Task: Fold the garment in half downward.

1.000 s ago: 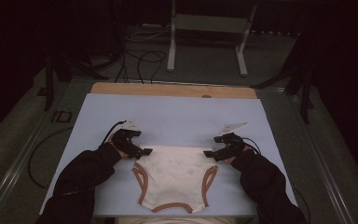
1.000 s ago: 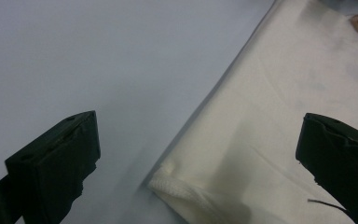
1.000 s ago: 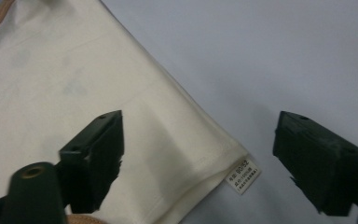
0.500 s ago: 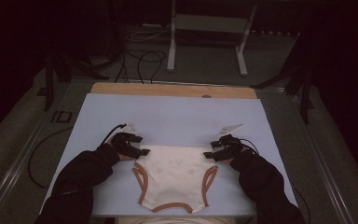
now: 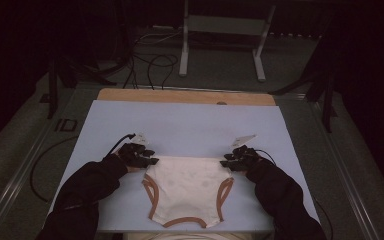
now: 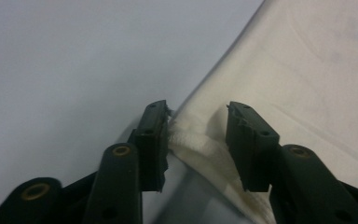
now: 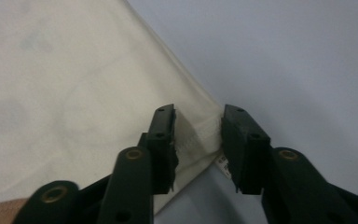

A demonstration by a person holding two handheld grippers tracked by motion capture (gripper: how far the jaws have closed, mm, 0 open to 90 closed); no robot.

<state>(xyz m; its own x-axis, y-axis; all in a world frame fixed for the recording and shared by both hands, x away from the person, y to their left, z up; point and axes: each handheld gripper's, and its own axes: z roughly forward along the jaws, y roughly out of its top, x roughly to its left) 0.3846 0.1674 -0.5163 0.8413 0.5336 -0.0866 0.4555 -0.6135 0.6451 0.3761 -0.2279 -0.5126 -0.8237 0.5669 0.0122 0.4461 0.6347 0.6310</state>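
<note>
Waistband corners of cream underwear (image 5: pixel 189 187) between both pairs of jaws.
Left gripper (image 6: pixel 197 140) and right gripper (image 7: pixel 198 142) just closing, part-narrowed, not clamped; waistband running gripper to gripper.

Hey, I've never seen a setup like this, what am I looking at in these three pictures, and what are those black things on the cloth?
A person at a table holds a hand tool with two black jaws in each hand. The high view looks down from above; each close-up comes from a camera riding on one tool. On the pale blue table top lies cream baby underwear with brown trim. The left gripper and right gripper each straddle a top corner of it. Their jaws have just been closing, with cloth between them, but gaps remain, so nothing is firmly pinched yet.
</note>
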